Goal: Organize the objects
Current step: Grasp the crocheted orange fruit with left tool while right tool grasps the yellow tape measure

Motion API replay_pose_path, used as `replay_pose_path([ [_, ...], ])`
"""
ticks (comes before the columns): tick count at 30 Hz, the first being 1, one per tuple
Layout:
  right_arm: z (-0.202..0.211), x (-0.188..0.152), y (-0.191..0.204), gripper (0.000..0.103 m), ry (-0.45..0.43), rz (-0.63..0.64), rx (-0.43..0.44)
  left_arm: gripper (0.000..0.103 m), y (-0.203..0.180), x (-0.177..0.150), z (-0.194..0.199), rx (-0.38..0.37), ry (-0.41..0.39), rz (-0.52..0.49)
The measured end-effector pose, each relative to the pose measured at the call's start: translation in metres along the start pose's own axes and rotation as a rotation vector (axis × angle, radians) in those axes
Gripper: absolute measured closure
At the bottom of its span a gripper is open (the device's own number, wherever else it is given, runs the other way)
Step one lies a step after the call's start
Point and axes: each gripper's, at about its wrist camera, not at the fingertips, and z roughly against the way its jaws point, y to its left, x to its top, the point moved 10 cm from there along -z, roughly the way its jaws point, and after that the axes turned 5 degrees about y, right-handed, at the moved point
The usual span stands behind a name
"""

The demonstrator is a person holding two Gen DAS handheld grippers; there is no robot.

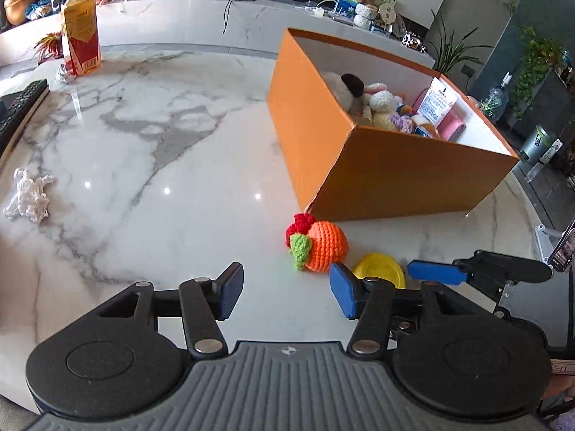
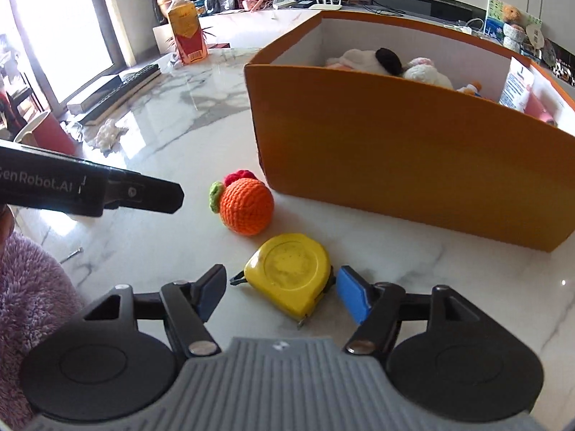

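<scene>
An orange box [image 1: 377,165] [image 2: 395,151] stands on the marble table and holds plush toys [image 1: 377,104] and packets. In front of it lie a crocheted orange fruit [image 1: 323,248] [image 2: 248,204] and a yellow tape measure [image 2: 291,273] [image 1: 381,269]. My left gripper [image 1: 285,292] is open and empty, just short of the fruit. My right gripper [image 2: 278,294] is open with the tape measure between its fingers, not clamped. A blue fingertip of the right gripper [image 1: 436,273] shows beside the tape measure in the left wrist view.
An orange drink bottle [image 1: 81,32] [image 2: 187,32] stands at the far left. A crumpled white tissue [image 1: 30,194] lies left. A black keyboard [image 1: 19,107] [image 2: 115,89] sits at the table's left edge. The left gripper's body [image 2: 90,190] crosses the right wrist view's left side.
</scene>
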Motion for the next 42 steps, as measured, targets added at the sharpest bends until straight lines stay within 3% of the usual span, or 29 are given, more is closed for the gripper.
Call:
replay_pose_path([
  [6, -0.013, 0.002, -0.002, 0.028, 0.006, 0.006, 0.008, 0.041, 0.005, -0.004, -0.004, -0.014, 0.006, 0.053],
  [11, -0.012, 0.006, -0.002, 0.041, -0.001, 0.036, -0.014, 0.041, 0.004, -0.002, -0.003, -0.011, -0.003, 0.06],
  [15, -0.005, -0.001, -0.011, 0.041, 0.017, 0.026, 0.004, 0.039, -0.009, 0.004, -0.011, -0.025, 0.01, 0.04],
  [20, 0.005, -0.011, -0.046, 0.041, 0.013, -0.026, -0.045, 0.03, -0.023, 0.013, -0.022, 0.021, -0.006, -0.011],
  [26, 0.008, -0.021, -0.068, 0.04, -0.039, -0.116, -0.006, 0.029, -0.028, 0.014, -0.043, 0.064, -0.004, 0.035],
  [31, 0.006, -0.02, -0.065, 0.037, -0.048, -0.077, 0.001, 0.029, -0.028, 0.022, -0.048, 0.132, -0.028, 0.018],
  [40, 0.005, -0.024, -0.058, 0.037, -0.069, -0.049, -0.009, 0.035, -0.026, 0.02, -0.062, 0.133, 0.006, 0.038],
  [42, 0.003, -0.023, -0.057, 0.038, -0.074, -0.041, -0.008, 0.041, -0.026, 0.021, -0.062, 0.132, 0.001, 0.046],
])
